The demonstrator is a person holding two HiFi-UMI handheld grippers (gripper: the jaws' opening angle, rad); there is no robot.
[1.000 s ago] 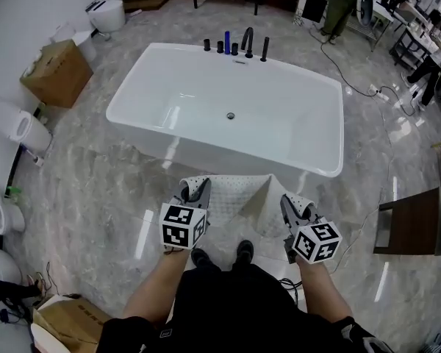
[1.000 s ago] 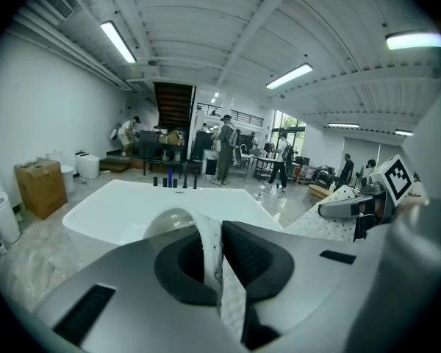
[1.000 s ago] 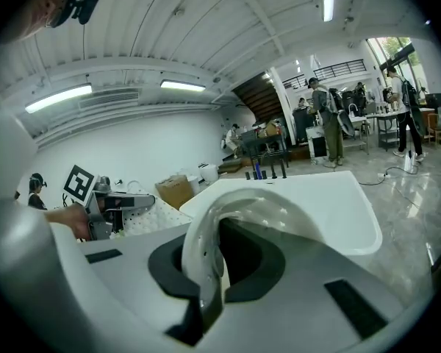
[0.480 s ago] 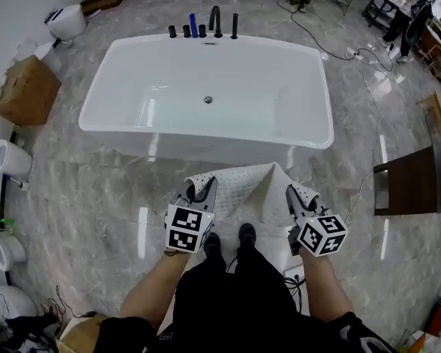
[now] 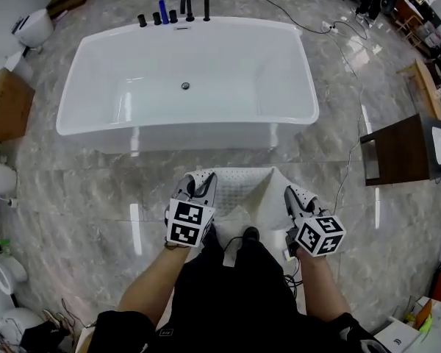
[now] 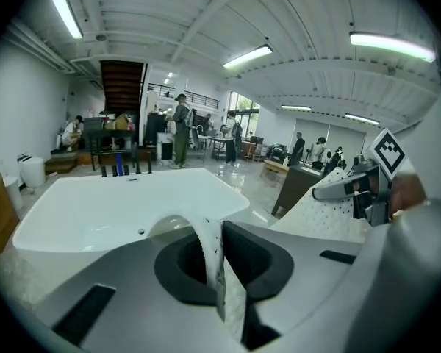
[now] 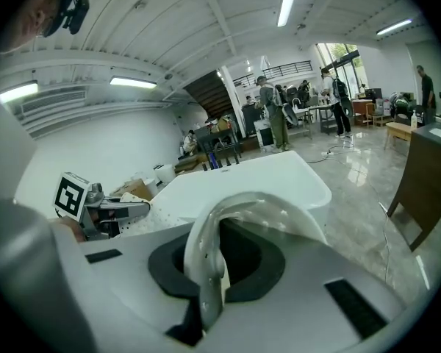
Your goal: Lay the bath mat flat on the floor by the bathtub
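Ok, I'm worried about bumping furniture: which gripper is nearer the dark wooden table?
Right. The right gripper, shut on the bath mat, is left of the dark wooden table in the head view, apart from it. The left gripper holds the mat's other side, farther away.

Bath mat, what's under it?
The bath mat hangs over the marble floor, pinched in the jaws of the left gripper and right gripper. A black shoe peeks out at its near edge; the floor beneath is covered.

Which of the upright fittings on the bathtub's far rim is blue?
The blue fitting, third from the left in the head view; the others are black.
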